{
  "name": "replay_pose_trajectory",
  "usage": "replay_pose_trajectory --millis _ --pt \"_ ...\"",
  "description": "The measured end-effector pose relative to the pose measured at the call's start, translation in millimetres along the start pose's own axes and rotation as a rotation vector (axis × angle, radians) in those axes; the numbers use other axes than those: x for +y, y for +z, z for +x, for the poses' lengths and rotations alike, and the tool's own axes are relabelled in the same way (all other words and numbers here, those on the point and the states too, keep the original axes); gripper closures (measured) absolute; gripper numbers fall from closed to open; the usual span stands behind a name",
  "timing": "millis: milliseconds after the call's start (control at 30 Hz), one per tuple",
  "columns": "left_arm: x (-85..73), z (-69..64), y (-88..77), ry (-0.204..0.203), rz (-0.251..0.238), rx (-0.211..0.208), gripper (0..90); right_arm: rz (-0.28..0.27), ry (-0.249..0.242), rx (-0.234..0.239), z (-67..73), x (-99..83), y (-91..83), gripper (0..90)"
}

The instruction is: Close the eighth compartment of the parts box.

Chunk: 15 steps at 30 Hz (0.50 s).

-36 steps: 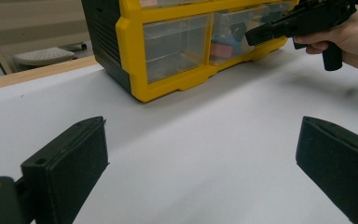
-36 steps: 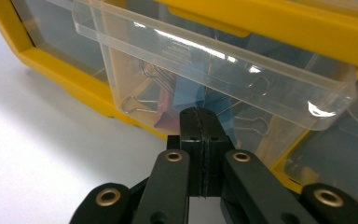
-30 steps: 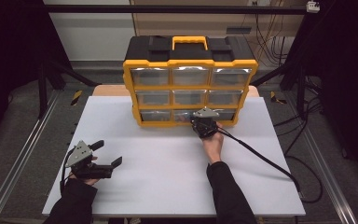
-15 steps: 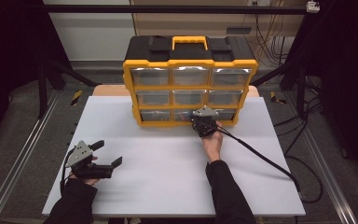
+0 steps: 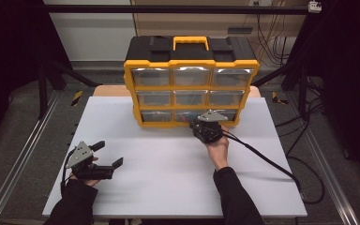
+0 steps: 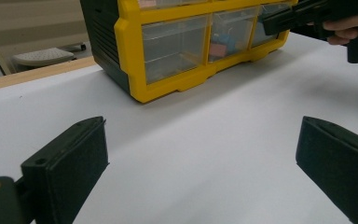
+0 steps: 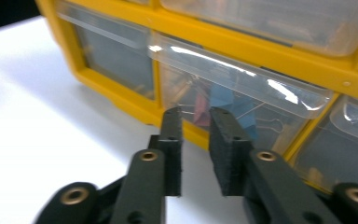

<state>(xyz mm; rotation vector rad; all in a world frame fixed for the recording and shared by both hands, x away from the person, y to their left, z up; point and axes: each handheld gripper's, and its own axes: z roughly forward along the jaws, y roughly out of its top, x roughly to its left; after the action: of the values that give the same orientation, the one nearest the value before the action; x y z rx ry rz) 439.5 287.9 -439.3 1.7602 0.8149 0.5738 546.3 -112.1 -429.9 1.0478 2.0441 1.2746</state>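
Now right gripper [image 5: 205, 125] level at the organizer's [image 5: 191, 79] bottom middle drawer [image 7: 242, 100], forearm stretched across the desk [image 5: 168, 164]. Jaws just opened a little, narrow gap between them, nothing gripped, tips just short of the slightly pulled-out drawer. Left gripper [image 5: 108, 154] resting well away from the organizer, near the desk's front corner, jaws wide apart, empty.

Drawer cabinet [image 7: 261, 51]: top rows cut off at upper edge in right gripper view. Bottom-middle drawer [image 7: 242, 100]: contents blurred behind clear front, pink and blue pieces, unidentifiable.
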Motion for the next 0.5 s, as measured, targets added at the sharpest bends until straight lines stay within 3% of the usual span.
replay_pose_trajectory --millis 233,500 --pt "-0.3 -0.1 0.6 0.002 0.004 0.002 1.3 -0.079 -0.015 0.032 1.1 -0.2 -32.6 35.4" --pt "-0.2 -0.4 0.6 0.001 0.003 0.001 1.3 -0.119 -0.002 0.04 -1.5 -9.6 -64.1 15.8"
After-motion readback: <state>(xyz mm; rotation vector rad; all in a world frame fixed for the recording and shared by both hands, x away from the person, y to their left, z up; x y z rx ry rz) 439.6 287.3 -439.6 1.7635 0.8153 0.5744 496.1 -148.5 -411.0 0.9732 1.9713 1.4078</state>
